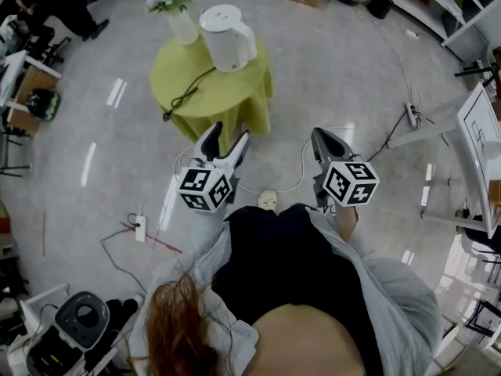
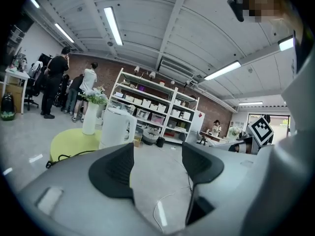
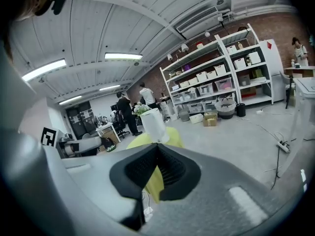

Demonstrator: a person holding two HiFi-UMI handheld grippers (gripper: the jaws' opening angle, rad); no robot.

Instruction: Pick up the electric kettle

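left gripper (image 1: 232, 131) sits close below us, jaws spread, nothing between them in its own view. well ahead of it is a round table (image 1: 243, 92) under a green cloth. vase of flowers (image 1: 182, 22) stands at the table's far left, and the electric kettle (image 1: 228, 37) is upright just right of the vase with its handle facing right. black cord (image 1: 188, 92) runs from near the kettle's foot and off the near-left edge. right gripper (image 1: 319, 137) is level with the left one, jaws pressed together, empty.

we judge this as pre-approach: nothing touches the kettle yet. next move calls for stepping in, bringing spread jaws around the handle, closing, then lifting straight up. we'd watch the cord: if it's attached, it may drag.
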